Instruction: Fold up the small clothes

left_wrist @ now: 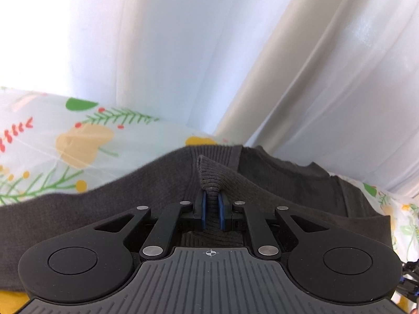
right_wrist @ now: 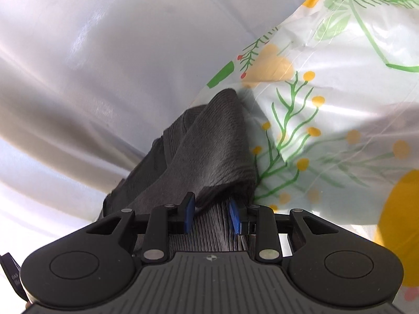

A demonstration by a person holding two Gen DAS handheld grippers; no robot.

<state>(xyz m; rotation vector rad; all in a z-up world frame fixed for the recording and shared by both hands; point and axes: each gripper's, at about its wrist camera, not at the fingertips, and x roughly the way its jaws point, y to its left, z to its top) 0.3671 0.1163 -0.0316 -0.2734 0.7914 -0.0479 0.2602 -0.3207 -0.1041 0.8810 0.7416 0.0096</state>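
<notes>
A dark grey knitted garment (left_wrist: 275,183) lies on a flower-printed tablecloth (left_wrist: 78,141). My left gripper (left_wrist: 212,196) is shut on a ribbed edge of the garment, which sticks up in a pinched fold between the blue pads (left_wrist: 203,209). In the right wrist view the same grey garment (right_wrist: 209,151) is folded over itself on the tablecloth (right_wrist: 327,120). My right gripper (right_wrist: 212,204) has its pads (right_wrist: 189,214) apart, with ribbed fabric lying between them; the folded layer drapes over the fingertips.
A white glossy curtain or plastic sheet (left_wrist: 183,39) hangs behind the table edge and fills the left of the right wrist view (right_wrist: 91,65).
</notes>
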